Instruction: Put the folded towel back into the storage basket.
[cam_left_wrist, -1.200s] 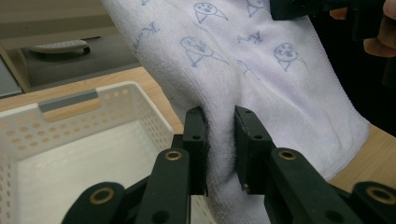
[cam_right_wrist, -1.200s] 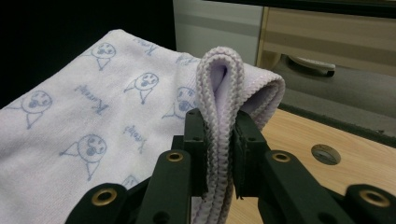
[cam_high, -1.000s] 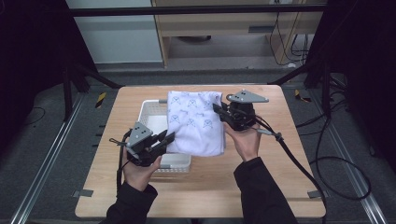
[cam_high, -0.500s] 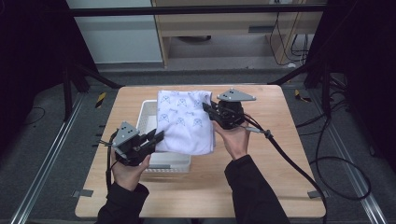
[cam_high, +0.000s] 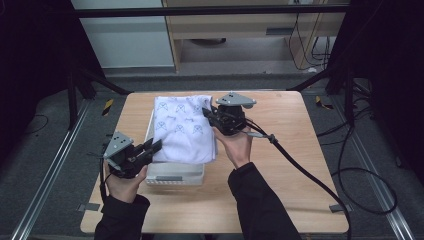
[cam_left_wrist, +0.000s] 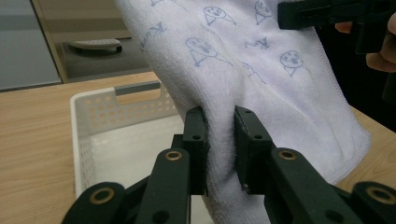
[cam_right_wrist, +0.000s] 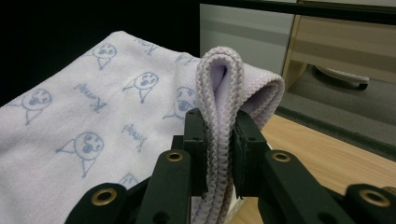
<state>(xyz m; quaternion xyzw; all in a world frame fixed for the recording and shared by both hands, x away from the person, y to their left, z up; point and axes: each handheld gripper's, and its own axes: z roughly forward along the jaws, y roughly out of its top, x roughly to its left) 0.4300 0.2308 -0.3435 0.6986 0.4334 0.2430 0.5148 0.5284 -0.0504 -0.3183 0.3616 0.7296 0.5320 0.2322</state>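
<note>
1. The white towel with blue doodle prints (cam_high: 183, 129) is held stretched above the white perforated basket (cam_high: 175, 174), covering most of it; only the basket's near wall and a sliver of its left rim show in the high view.
2. The basket sits on the left half of the wooden table (cam_high: 300, 165). The table's right half and its near strip lie bare, while the left edge is close to the basket's side.
3. In the left gripper view, the basket's far wall with its handle slot (cam_left_wrist: 137, 88) stands beyond the hanging towel, and the basket floor is open beneath it.
4. The left gripper (cam_high: 150, 149) is clamped on the towel's near left edge, with cloth bunched between its narrow jaws (cam_left_wrist: 219, 149).
5. The right gripper (cam_high: 212, 114) pinches the towel's far right corner, a doubled fold rising between its jaws (cam_right_wrist: 219, 140).
6. The left hand (cam_high: 122, 180) is low at the basket's near left corner, forearm entering from below. The right hand (cam_high: 237, 145) reaches farther forward, palm up, cable trailing right across the table.
</note>
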